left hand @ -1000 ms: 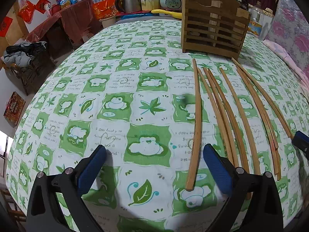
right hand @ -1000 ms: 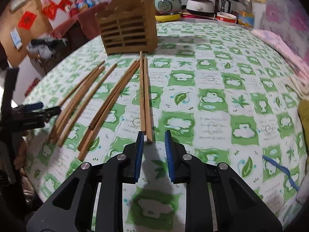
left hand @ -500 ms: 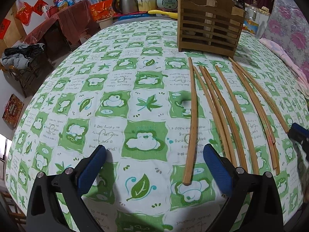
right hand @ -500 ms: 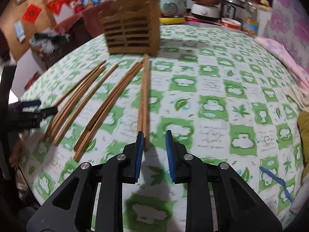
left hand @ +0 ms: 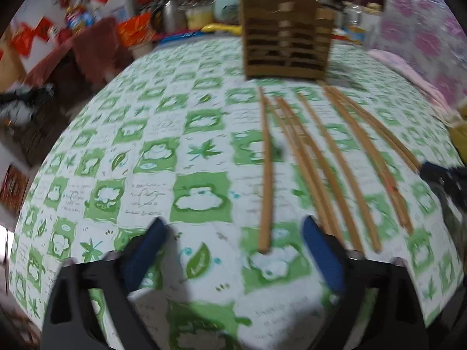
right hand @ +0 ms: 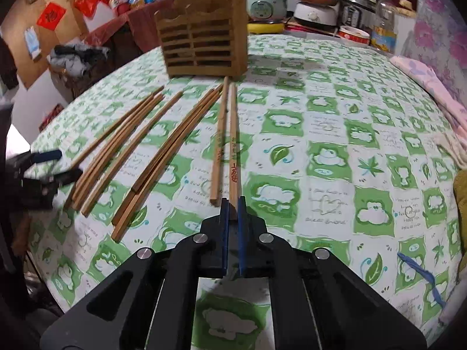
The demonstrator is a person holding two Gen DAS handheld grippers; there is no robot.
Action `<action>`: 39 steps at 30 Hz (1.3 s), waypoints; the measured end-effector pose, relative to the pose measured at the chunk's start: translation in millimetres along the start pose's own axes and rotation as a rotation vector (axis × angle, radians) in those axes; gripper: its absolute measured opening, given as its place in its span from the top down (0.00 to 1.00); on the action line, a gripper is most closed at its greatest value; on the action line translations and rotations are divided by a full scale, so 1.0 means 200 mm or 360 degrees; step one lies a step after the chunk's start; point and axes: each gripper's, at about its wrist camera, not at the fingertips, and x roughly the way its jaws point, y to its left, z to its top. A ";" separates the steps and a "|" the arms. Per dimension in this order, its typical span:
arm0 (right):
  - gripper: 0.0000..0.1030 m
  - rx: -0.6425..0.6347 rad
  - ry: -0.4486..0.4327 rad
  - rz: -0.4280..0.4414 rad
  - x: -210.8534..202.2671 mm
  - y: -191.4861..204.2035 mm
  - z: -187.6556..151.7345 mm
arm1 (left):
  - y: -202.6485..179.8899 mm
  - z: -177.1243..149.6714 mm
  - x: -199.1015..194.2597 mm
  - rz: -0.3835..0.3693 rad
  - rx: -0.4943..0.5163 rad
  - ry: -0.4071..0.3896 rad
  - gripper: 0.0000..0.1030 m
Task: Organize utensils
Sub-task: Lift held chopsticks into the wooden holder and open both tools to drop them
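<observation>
Several wooden chopsticks lie fanned on the green-and-white tablecloth (right hand: 335,151), in front of a slatted wooden holder (right hand: 204,40) (left hand: 287,29). My right gripper (right hand: 232,207) is shut on the near end of the rightmost chopstick (right hand: 232,134), the one with red lettering; its neighbour (right hand: 219,145) lies free just to the left. My left gripper (left hand: 233,224) is open and its jaws are closing. The near end of the leftmost chopstick (left hand: 266,180) lies between its fingers, nearer the right one, and no pad touches it. Each gripper shows at the edge of the other's view.
A rice cooker (right hand: 265,1), pots and a bottle (right hand: 383,26) crowd the far side behind the holder. Pink cloth (right hand: 432,78) lies along the right edge, with a yellow cloth (right hand: 462,195) nearer. A blue scrap (right hand: 420,274) lies on the tablecloth near right.
My right gripper's jaws have shut on the lettered chopstick, which stood between them before. My left gripper's jaws have narrowed slightly, and its view has turned blurred.
</observation>
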 end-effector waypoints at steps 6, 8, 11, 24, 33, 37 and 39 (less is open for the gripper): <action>0.93 0.0003 0.0051 0.0020 0.03 0.00 0.01 | -0.04 0.01 -0.01 -0.0055 -0.0006 -0.0055 0.55; 0.93 0.0013 0.0046 0.0027 0.03 0.00 0.01 | -0.06 0.01 -0.02 -0.0069 0.0009 -0.0063 0.77; 0.94 0.0022 -0.0027 0.0010 -0.01 0.00 0.00 | -0.08 0.00 -0.04 -0.0093 0.0008 -0.0059 0.93; 0.94 0.0023 -0.0528 0.0040 -0.45 0.00 0.30 | -0.03 0.33 -0.42 -0.0199 -0.0038 -0.0325 0.94; 0.94 -0.0059 -0.0652 0.0051 -0.53 0.08 0.64 | -0.04 0.83 -0.54 -0.0199 -0.0038 -0.0437 0.94; 0.94 -0.0080 -0.0761 0.0076 -0.59 0.12 0.83 | -0.05 1.08 -0.64 -0.0212 -0.0056 -0.0518 0.94; 0.94 -0.0081 -0.0834 0.0096 -0.64 0.14 0.93 | -0.03 1.17 -0.70 -0.0213 -0.0067 -0.0584 0.94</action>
